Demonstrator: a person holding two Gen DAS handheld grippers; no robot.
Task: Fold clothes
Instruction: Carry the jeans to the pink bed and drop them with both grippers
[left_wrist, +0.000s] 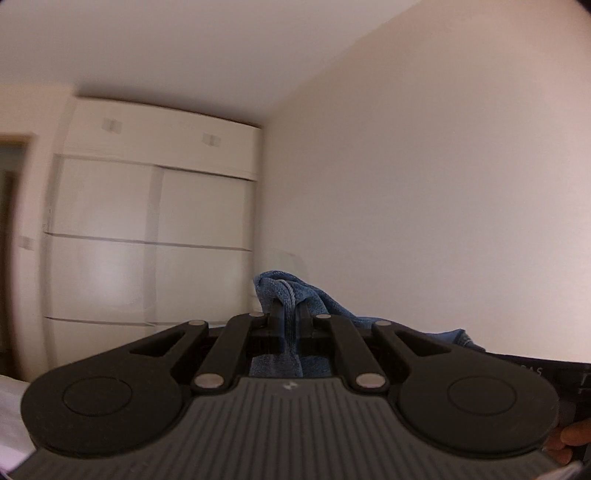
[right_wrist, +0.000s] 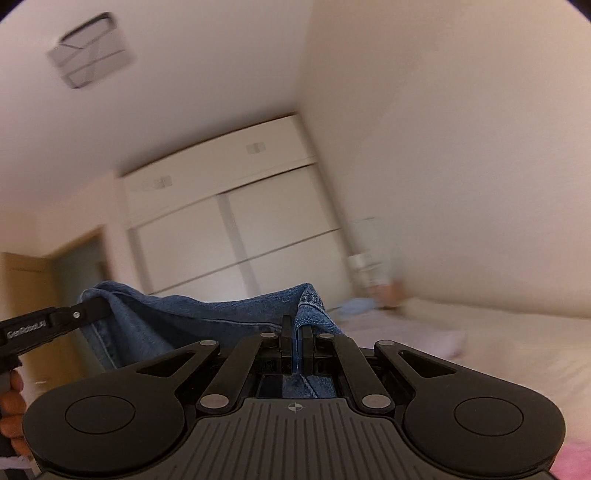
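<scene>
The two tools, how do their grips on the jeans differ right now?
The left tool pinches a thick bunched fold of the jeans, so its jaws stand slightly apart; the right tool clamps a thin seamed edge, jaws nearly touching. In the right view, the left tool sits at the far left. Both are shut on the same jeans, stretched between them.

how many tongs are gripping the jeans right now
2: the right tongs clamp the blue jeans at centre; the left tongs grip their far-left edge.
</scene>
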